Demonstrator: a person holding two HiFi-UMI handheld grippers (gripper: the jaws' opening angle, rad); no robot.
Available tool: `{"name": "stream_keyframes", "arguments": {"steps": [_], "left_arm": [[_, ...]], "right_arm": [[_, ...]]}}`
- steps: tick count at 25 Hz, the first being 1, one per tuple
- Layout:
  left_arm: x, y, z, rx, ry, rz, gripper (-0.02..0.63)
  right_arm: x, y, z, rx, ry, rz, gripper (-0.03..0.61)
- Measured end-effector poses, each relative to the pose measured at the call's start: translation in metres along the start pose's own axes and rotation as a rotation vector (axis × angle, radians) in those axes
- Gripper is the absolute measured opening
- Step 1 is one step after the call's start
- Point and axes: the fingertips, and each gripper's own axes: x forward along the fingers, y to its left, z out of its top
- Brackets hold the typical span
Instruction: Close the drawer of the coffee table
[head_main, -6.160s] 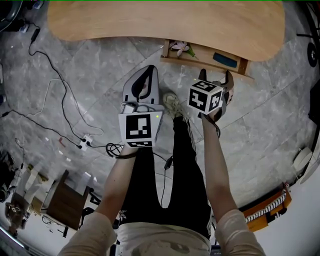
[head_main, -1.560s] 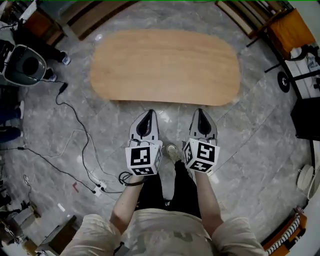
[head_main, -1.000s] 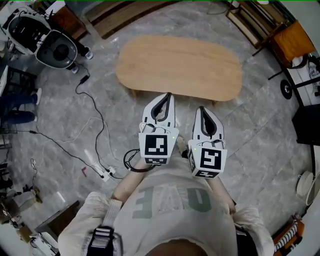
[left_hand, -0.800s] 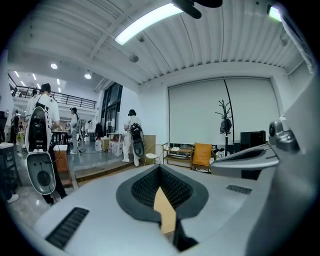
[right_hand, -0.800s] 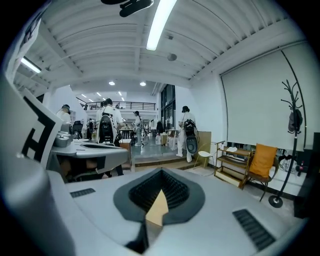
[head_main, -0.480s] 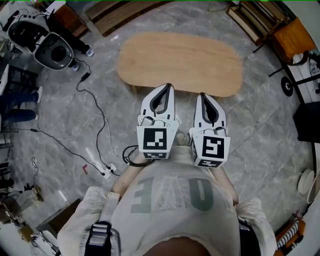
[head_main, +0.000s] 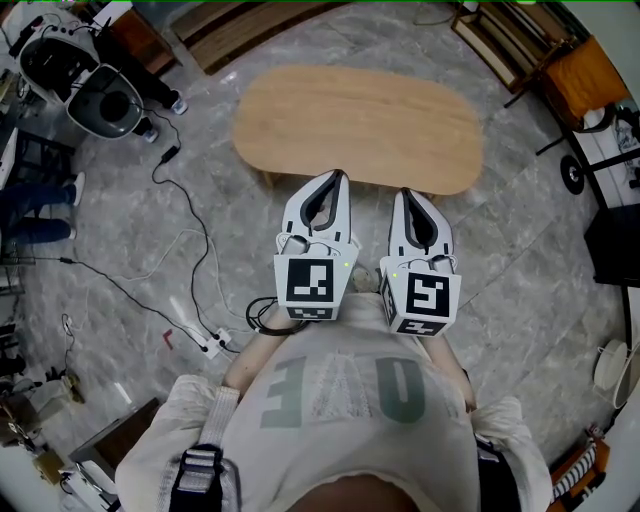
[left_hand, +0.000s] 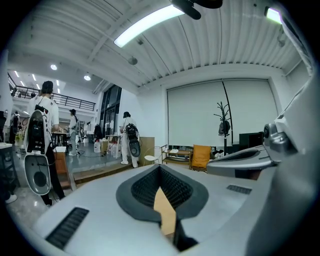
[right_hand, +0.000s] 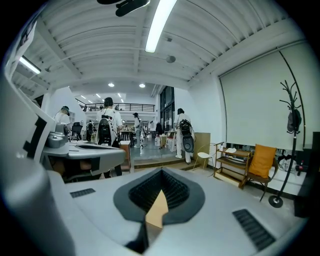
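In the head view, we see the oval wooden coffee table (head_main: 358, 128) on the grey stone floor (head_main: 520, 260), its near long edge just ahead of both tools. The drawer is hidden under the top, and we cannot make it out. The left hand-held gripper (head_main: 337, 177) has its tips at that near edge. The right hand-held gripper (head_main: 402, 192) is beside it, a little short of the edge. Each carries a marker cube (head_main: 313, 283) printed with black-and-white squares and no words. The large grey letters on the shirt (head_main: 340, 390) are foreshortened and we cannot read them with confidence. A cable and a power strip (head_main: 210, 343) lie on the floor to the left.

In the left gripper view, the jaws are pressed together and hold nothing. A tan sliver of the table top shows through the gap behind the ribbed pads (left_hand: 150, 187). People wearing backpacks (left_hand: 42, 130) stand far off, too small for any lettering to be read.

In the right gripper view, the jaws are also pressed together and empty. An orange chair (right_hand: 262, 160) and a coat stand (right_hand: 292, 120) are at the right, and the frame edge cuts off the stand's base.
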Motion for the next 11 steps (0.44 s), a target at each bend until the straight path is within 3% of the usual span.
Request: {"name": "stream_keyframes", "arguments": {"steps": [11], "left_arm": [[0.001,0.013,0.000,-0.003,-0.009,0.008,0.008]], "right_arm": [[0.006,0.011,-0.003,0.001,0.005,0.027,0.006]]}}
